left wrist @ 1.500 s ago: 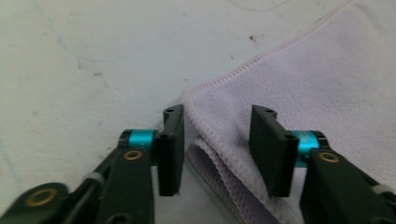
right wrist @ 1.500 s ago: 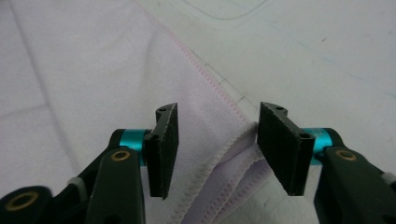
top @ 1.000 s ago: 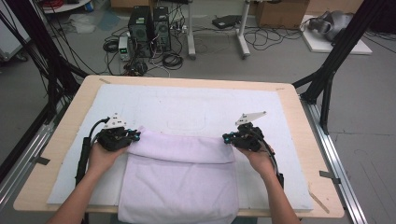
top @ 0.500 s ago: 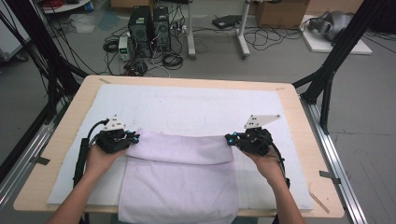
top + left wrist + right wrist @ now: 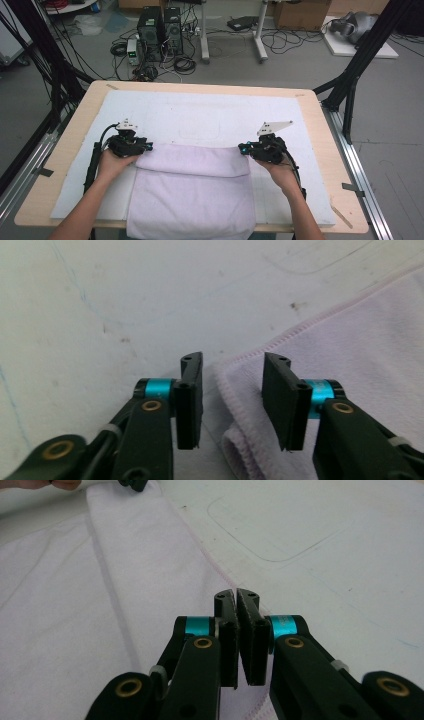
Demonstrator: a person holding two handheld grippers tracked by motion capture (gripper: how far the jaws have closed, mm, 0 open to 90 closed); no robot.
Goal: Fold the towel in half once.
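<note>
My left gripper (image 5: 232,397) is standing with its jaws released and apart, the folded corner of the pale lilac towel (image 5: 350,370) lying in the gap between them without being pinched. My right gripper (image 5: 236,635) is showing its jaws pressed together; the towel's stitched hem is running just under and beside them, but I cannot tell whether any cloth is caught.

The left gripper view is showing the corner's doubled edge up close, which the high view is blurring. The high view is showing what the close ones are missing: my left gripper (image 5: 131,145) and right gripper (image 5: 264,149) are sitting at opposite ends of the towel's (image 5: 192,197) folded-over far band, my hands behind them, the towel's near edge hanging over the table (image 5: 65,135) edge toward me, on a white mat (image 5: 210,110).

I am reading no writing or labels anywhere
</note>
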